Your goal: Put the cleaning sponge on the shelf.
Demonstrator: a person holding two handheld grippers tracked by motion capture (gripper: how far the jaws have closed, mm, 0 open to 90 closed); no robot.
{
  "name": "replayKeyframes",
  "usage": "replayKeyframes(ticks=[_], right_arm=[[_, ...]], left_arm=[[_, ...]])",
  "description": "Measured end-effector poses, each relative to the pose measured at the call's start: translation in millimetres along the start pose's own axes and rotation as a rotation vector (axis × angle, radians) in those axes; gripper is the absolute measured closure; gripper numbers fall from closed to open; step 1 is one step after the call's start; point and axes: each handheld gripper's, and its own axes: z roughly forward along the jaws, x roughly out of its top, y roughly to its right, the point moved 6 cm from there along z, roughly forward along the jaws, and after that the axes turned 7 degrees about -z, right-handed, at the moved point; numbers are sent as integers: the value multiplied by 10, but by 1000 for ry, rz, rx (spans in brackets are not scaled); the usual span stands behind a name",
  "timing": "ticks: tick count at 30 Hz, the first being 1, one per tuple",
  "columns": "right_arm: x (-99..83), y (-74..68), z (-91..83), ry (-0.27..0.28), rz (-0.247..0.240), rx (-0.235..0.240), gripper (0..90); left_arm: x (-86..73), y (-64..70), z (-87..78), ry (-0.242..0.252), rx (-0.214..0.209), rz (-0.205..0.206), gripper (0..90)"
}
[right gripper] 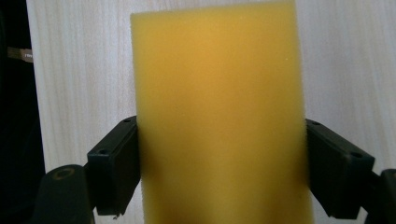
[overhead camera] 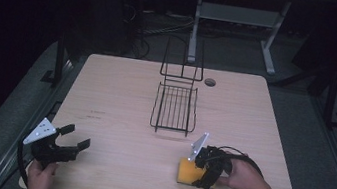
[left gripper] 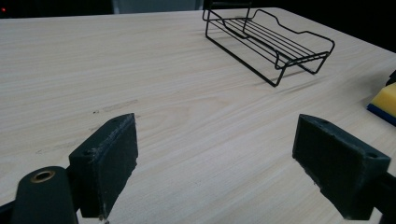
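Nearest to us, the right gripper (overhead camera: pixel 206 168) pinches the yellow sponge (right gripper: pixel 219 116) between its fingers (right gripper: pixel 114 170) at the near right of the worktop (overhead camera: pixel 115 132). We think the soft foam may bend or slip out if lifted fast toward the wire rack (overhead camera: pixel 174 106). Our left gripper (overhead camera: pixel 71 141) waits near left, fingers spread and holding nothing.

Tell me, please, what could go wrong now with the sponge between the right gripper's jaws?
1. The right gripper has its jaws against the long sides of the yellow sponge. Sponge is soft, so it may squash or slip when lifted.
2. The sponge lies near the table's front edge, so a fumble could push it off.
3. The wire rack stands between thin rails; if the sponge goes there, it might catch on them.
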Motion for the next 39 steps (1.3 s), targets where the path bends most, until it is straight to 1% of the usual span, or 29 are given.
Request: replayKeyframes(ticks=[4, 8, 17, 28, 39], right_arm=[[22, 14, -35, 8, -10, -6, 207], [40, 18, -72, 15, -7, -7, 208], [81, 46, -117, 19, -26, -17, 209], [121, 63, -167, 20, -26, -20, 209], [199, 101, -225, 25, -34, -27, 209]], left_arm=[[1, -3, 1, 2, 0, -2, 134], [2, -3, -1, 3, -2, -3, 134], [3, -3, -3, 4, 0, -5, 134], [8, -2, -10, 10, 0, -7, 134], [10, -2, -13, 11, 0, -4, 134]])
